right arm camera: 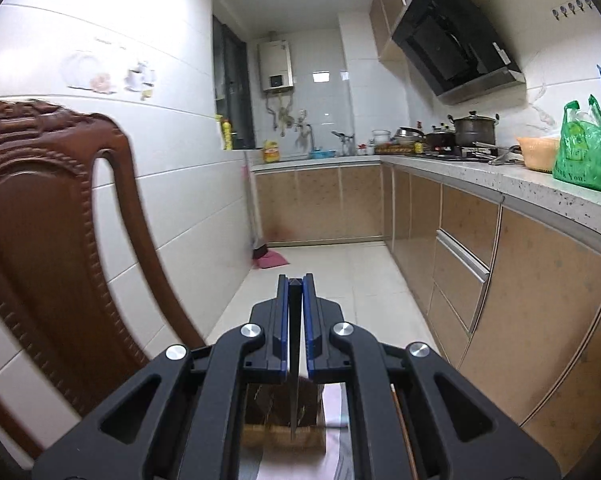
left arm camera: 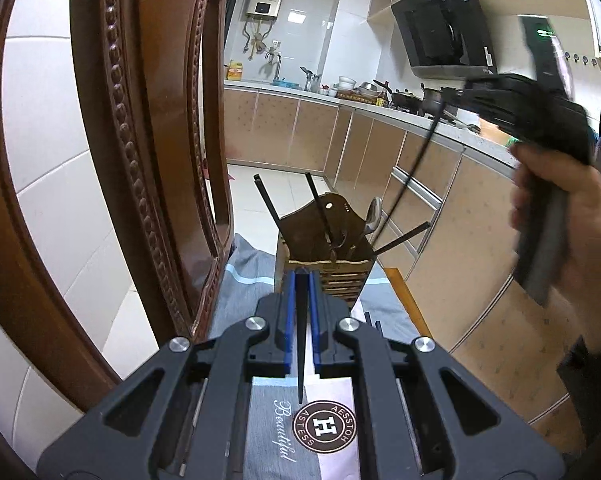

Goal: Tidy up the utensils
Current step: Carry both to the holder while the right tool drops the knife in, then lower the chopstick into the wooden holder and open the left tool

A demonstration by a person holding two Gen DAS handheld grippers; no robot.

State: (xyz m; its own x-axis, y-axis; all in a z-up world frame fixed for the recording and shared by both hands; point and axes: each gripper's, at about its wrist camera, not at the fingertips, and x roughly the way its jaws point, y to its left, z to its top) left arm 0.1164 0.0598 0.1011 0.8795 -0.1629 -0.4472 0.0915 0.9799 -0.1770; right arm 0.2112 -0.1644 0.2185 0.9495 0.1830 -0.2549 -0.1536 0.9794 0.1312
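Note:
A wooden utensil holder [left arm camera: 342, 280] stands on a grey cloth straight ahead of my left gripper [left arm camera: 302, 274]. It holds several black chopsticks and a metal spoon [left arm camera: 374, 210]. My left gripper is shut on a black chopstick [left arm camera: 301, 340] whose thin end points back toward the camera. At the upper right a hand carries my right gripper [left arm camera: 448, 94], blurred, with a black chopstick [left arm camera: 410, 172] hanging from it toward the holder. In the right wrist view the right gripper [right arm camera: 295, 280] is shut on that chopstick [right arm camera: 294, 360], its tip over the holder [right arm camera: 276, 404] below.
A carved brown chair back [left arm camera: 140, 120] rises close on the left, also in the right wrist view as the chair [right arm camera: 40, 220]. The cloth [left arm camera: 240, 280] covers a narrow table. A kitchen counter [right arm camera: 540, 184] with pots and a green bag [right arm camera: 584, 156] runs along the right.

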